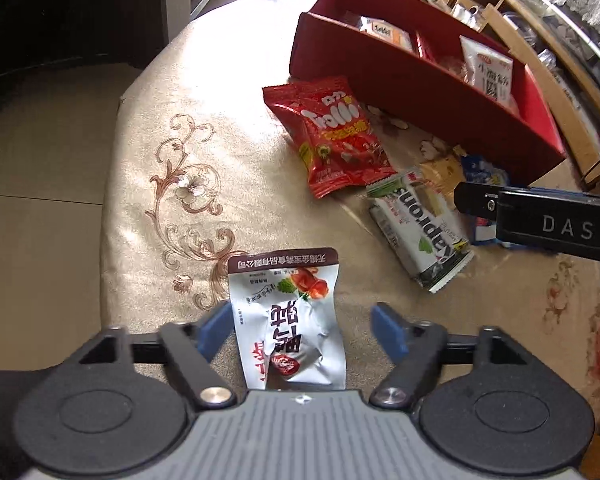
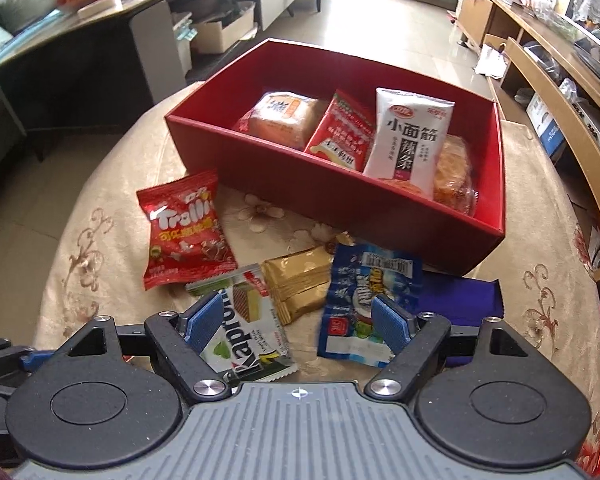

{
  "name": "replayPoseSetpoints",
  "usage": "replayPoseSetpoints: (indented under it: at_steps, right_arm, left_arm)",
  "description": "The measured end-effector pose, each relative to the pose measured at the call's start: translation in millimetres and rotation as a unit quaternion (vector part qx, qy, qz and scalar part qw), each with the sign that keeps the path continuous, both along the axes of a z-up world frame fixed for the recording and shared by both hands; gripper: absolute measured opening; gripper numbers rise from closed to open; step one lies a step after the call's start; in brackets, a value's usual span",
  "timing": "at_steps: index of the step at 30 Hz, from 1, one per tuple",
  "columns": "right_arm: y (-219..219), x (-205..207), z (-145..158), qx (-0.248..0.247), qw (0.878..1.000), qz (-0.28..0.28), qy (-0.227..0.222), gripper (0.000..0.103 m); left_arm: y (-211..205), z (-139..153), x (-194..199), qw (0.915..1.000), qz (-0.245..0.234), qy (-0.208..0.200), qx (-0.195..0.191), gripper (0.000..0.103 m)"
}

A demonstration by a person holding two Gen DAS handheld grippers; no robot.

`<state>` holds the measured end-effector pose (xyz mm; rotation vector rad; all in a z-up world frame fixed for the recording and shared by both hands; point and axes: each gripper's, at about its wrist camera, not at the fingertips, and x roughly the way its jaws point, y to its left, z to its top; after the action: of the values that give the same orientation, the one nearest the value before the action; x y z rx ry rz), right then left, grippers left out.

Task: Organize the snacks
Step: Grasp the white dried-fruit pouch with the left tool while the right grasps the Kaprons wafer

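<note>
A red box (image 2: 324, 188) stands at the back of the table and holds several snack packs; it also shows in the left wrist view (image 1: 420, 92). My left gripper (image 1: 302, 330) is open, with a silver snack pack (image 1: 288, 320) lying on the cloth between its blue pads, untouched on the right side. My right gripper (image 2: 298, 320) is open above a white Kapron wafer pack (image 2: 248, 336), a gold pack (image 2: 300, 284) and a blue pack (image 2: 364, 300). A red Trolli bag (image 2: 184, 228) lies left of them, and it shows in the left wrist view (image 1: 332, 136) too.
The round table wears a beige embroidered cloth (image 1: 188, 184). A blue cloth (image 2: 460, 296) lies by the box's near corner. The right gripper's black body (image 1: 540, 220) reaches in at the right of the left view. Wooden shelving (image 2: 540, 80) stands to the right.
</note>
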<state>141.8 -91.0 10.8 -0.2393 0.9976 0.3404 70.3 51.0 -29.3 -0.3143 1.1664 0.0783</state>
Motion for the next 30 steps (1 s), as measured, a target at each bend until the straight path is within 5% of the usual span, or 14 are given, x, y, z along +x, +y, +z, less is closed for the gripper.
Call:
replayPoseSetpoints:
  at_steps: [4,6,22,25,26,30]
  right_arm:
    - [0.2,1.7,-2.0,-0.003,1.0,-0.001,0.005,0.086]
    - [-0.9,3.3,-1.4,0.0,1.0,-0.004,0.005,0.086]
    - [41.0,15.6,-41.5,-0.036,0.996,0.052,0.062,0.087]
    - [46.2,13.3,-47.0,-0.045,0.996,0.06,0.053,0.08]
    - [45.5,12.0,-45.0,-0.039,0.996,0.062,0.057,0.067]
    - [32.8,0.0,-39.0,-0.048,0.997,0.043,0.049,0.066]
  left_arm:
    - [-8.2,-8.5,-1.6,0.9997,-0.005,0.005,0.025,0.072]
    - [-13.5,-6.2,-2.5,0.9984,-0.021,0.001,0.053,0.052]
    - [1.8,-3.8,-2.7,0.9995,-0.026,-0.001,0.017,0.05]
    - [0.8,-4.6,-1.5,0.9993,-0.032,0.001,0.018,0.05]
    - [0.4,-4.6,-0.6,0.9993,-0.033,0.002,0.018,0.05]
    - [-5.3,-4.4,0.6,0.9989,-0.045,0.004,0.015,0.05]
